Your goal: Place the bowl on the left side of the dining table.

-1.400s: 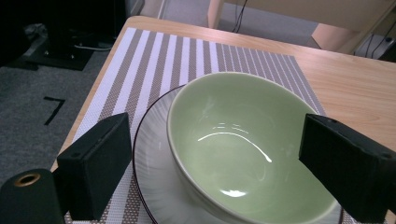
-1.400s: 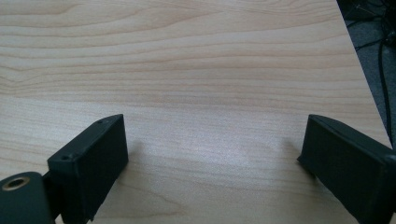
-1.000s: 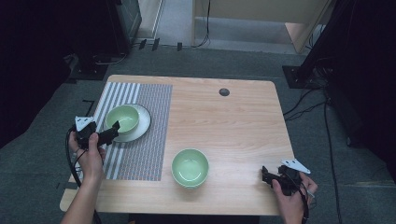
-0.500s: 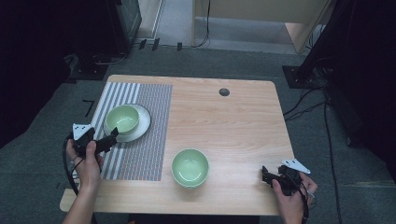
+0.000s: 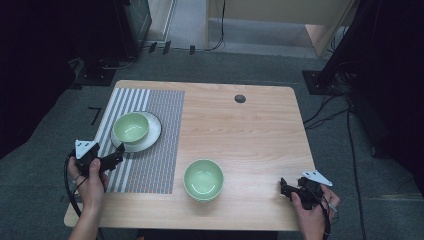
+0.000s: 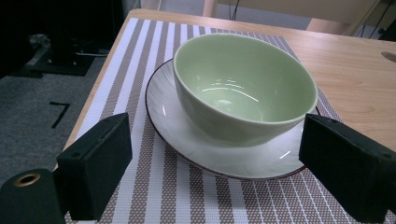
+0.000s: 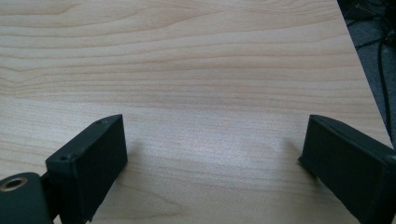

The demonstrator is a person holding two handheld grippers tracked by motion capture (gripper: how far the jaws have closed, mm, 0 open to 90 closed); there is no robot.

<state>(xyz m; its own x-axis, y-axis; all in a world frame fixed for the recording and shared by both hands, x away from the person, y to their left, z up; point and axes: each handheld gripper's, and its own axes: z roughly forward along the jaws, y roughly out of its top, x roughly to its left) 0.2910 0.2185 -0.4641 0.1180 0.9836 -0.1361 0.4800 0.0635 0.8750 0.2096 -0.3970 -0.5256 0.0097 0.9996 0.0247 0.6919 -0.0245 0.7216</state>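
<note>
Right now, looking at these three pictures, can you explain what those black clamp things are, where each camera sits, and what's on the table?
A person holds a hand-held gripper in each hand: the left hand-held gripper and the right hand-held gripper. Both are open and hold nothing. One picture looks down from above the wooden table. The other two come from cameras riding on each gripper, looking out between its black jaws. On a striped placemat sits a green bowl on a white plate, just ahead of the left gripper. A second green bowl stands on bare wood.
</note>
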